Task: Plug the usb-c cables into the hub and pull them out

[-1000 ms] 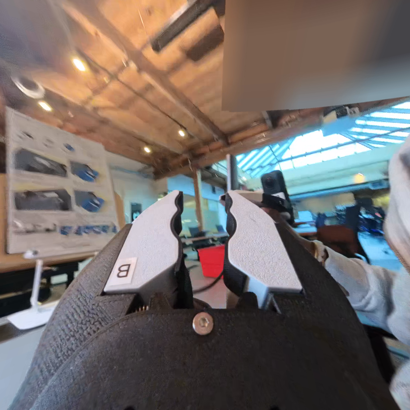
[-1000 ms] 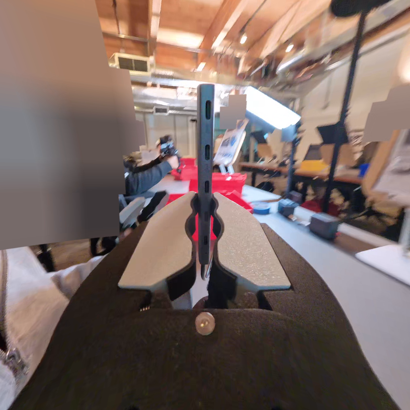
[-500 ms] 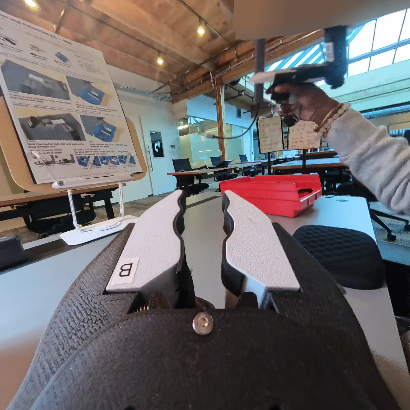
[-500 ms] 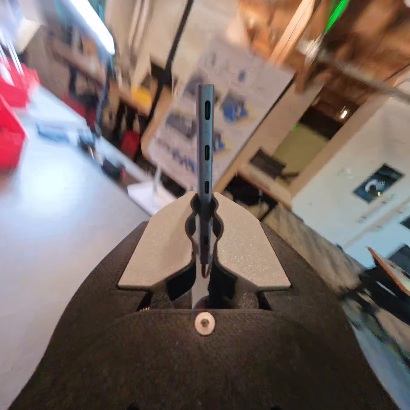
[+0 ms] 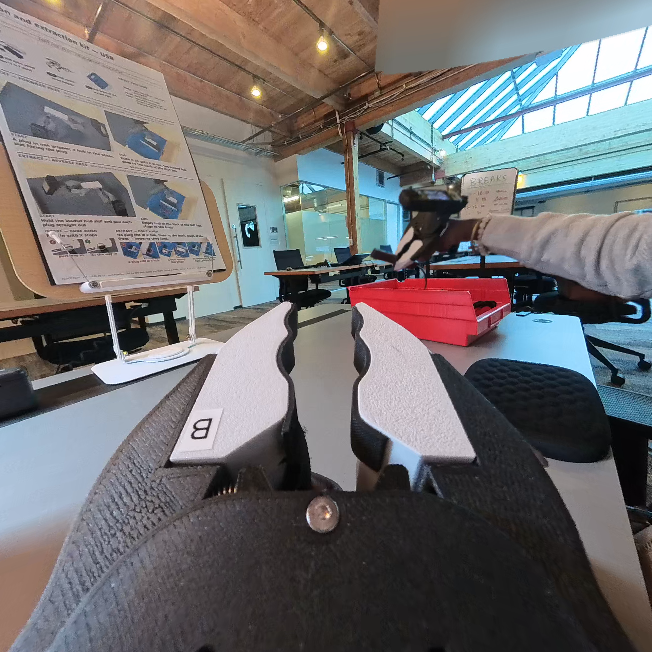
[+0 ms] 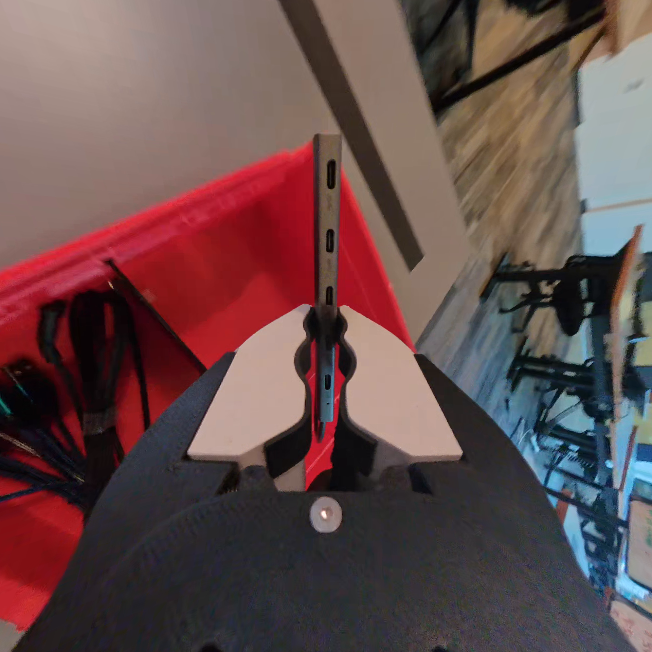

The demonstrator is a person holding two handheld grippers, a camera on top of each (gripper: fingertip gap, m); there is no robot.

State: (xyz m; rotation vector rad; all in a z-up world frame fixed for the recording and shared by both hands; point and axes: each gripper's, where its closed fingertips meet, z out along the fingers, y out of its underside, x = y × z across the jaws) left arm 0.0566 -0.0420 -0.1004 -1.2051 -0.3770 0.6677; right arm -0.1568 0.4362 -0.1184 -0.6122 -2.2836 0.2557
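My right gripper [image 6: 325, 310] is shut on a slim grey USB-C hub [image 6: 328, 225]. The hub stands edge-on between the fingers, its row of ports facing the camera. It hangs over a red bin [image 6: 218, 247] that holds bundled black cables [image 6: 95, 352]. My left gripper [image 5: 323, 312] is open and empty, low over the grey table [image 5: 70, 458]. In the left wrist view the right gripper [image 5: 402, 263] shows far off, held in a hand above the red bin [image 5: 430, 314], with the dark hub [image 5: 381, 254] sticking out of it.
An instruction board on a white stand [image 5: 106, 176] is at the left on the table. A black mesh chair back [image 5: 536, 405] is by the table's right edge. A dark box [image 5: 14, 391] sits at far left. Desks and chairs stand beyond.
The right gripper has swung down with the hub from pointing across the room to pointing into the red bin. The left gripper has tilted down from the ceiling and settled level over the table.
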